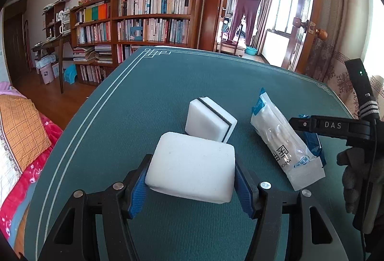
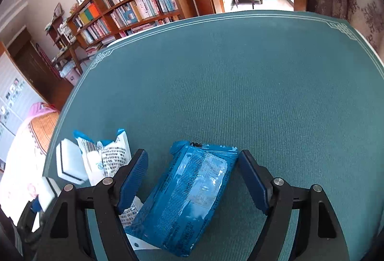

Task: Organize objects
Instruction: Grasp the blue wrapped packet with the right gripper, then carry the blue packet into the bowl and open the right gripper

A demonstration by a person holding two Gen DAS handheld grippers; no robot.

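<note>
Lowest in the left wrist view, the left gripper (image 1: pixel 190 179) has its two blue-padded fingers closed partway onto a plain white sponge (image 1: pixel 192 166), one pad pressed against each side of the block. Whether the sponge rests on the green table (image 1: pixel 148 97) or is lifted slightly off it cannot be told. Just beyond it, toward the frame's centre, a second sponge with a dark layer (image 1: pixel 211 120) lies on the table, its near corner hidden behind the held one. To the right of both, a white and clear pouch with blue printing (image 1: pixel 285 143) lies at a slant, and a corner of a blue packet (image 1: pixel 314 143) shows from behind it. At the right edge, a black arm lettered "DAS" reaches in above that packet.

In the right wrist view, the right gripper (image 2: pixel 193 177) is spread wide with nothing in its grasp. The blue packet (image 2: pixel 189 198) lies flat on the table between its fingers, clear of both pads. At the lower left, the pouch (image 2: pixel 105 157) lies just beside the left finger, with the layered sponge (image 2: pixel 69 165) next to it nearer the table's edge.

Farther off, in the upper left of both views, a wooden bookshelf (image 1: pixel 144 18) full of books stands past the table's far edge.
</note>
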